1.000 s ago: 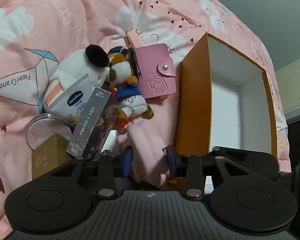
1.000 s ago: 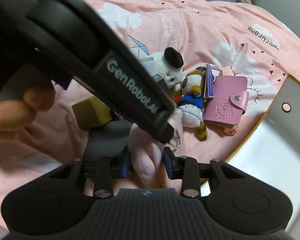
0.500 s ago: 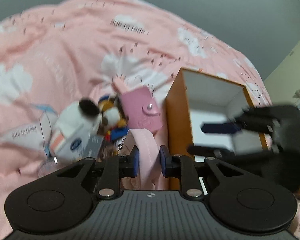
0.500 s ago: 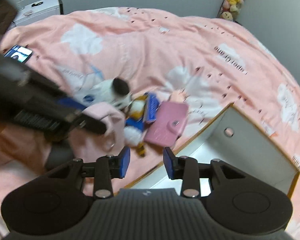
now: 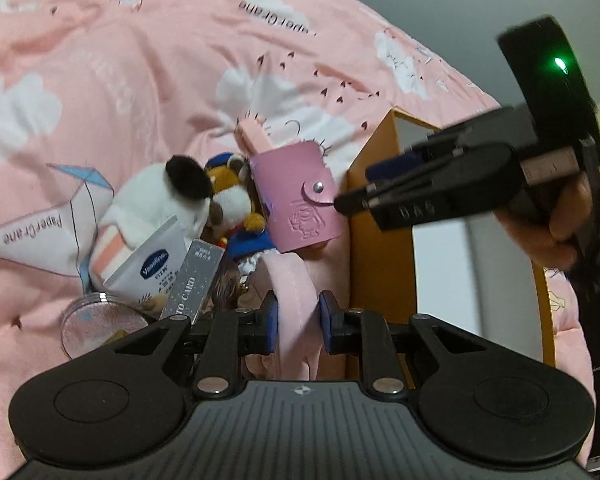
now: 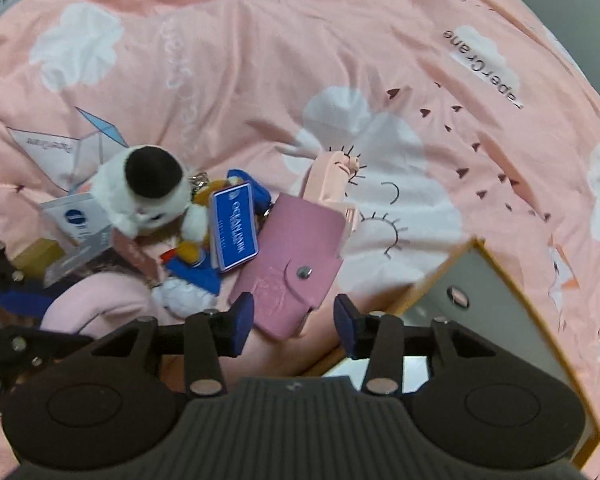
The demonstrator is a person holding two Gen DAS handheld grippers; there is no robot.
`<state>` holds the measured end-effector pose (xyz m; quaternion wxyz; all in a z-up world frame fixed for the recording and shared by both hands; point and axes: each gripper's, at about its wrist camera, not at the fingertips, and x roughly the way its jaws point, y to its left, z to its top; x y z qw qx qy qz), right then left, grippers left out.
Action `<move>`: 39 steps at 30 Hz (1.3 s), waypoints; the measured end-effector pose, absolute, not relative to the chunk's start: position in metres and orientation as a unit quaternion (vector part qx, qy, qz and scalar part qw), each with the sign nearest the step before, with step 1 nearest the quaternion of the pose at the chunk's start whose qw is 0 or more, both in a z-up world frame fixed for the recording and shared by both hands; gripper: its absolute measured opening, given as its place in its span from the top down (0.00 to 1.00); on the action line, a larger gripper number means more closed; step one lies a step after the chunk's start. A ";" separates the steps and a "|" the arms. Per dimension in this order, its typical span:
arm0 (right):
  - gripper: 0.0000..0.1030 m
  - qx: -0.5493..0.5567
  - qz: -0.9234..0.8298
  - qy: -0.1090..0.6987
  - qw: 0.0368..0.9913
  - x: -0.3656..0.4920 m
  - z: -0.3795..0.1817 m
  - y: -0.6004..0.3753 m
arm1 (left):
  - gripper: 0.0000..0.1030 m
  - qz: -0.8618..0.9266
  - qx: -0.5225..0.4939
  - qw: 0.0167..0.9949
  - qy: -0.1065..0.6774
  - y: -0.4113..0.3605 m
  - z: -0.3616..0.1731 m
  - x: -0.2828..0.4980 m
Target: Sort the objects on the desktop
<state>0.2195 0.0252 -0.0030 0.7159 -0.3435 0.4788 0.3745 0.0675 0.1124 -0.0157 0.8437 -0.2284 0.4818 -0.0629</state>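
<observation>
A pile of small objects lies on a pink bedspread: a pink snap wallet (image 5: 300, 196) (image 6: 288, 268), a white plush with a black ear (image 5: 168, 196) (image 6: 140, 192), a small duck plush (image 5: 236, 204), a Vaseline tube (image 5: 148, 268), a photo card box (image 5: 196, 284) and a blue card (image 6: 234, 232). My left gripper (image 5: 298, 316) is shut on a soft pink pouch (image 5: 296, 304), also seen at the lower left of the right wrist view (image 6: 96, 296). My right gripper (image 6: 294, 316) is open, just above the wallet's near end. An orange box (image 5: 376, 248) (image 6: 500, 312) with a white inside stands to the right.
A round clear-lidded tin (image 5: 96, 320) and a tan block (image 6: 40, 256) lie at the pile's left. A pink comb-like piece (image 6: 332, 184) lies behind the wallet. The bedspread (image 6: 260, 60) stretches beyond the pile.
My right gripper has opened wider and come down over the pink wallet. My left gripper stays shut on the pink pouch and has dropped closer to the pile.
</observation>
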 end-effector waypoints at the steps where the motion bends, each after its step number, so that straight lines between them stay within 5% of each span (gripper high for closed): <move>1: 0.52 -0.349 0.376 0.480 0.711 0.225 -0.005 0.030 | 0.77 -0.064 -0.232 0.843 0.482 0.114 -0.017 0.069; 16: 0.40 -0.319 0.371 0.552 0.675 0.295 -0.050 0.070 | 0.76 -0.080 -0.249 0.832 0.489 0.121 -0.025 0.079; 25: 0.76 -0.298 0.373 0.531 0.700 0.269 -0.018 0.057 | 0.76 -0.075 -0.248 0.832 0.491 0.121 -0.024 0.076; 39: 0.85 -0.314 0.394 0.509 0.698 0.186 0.018 0.025 | 0.76 -0.061 -0.264 0.827 0.493 0.127 -0.029 0.067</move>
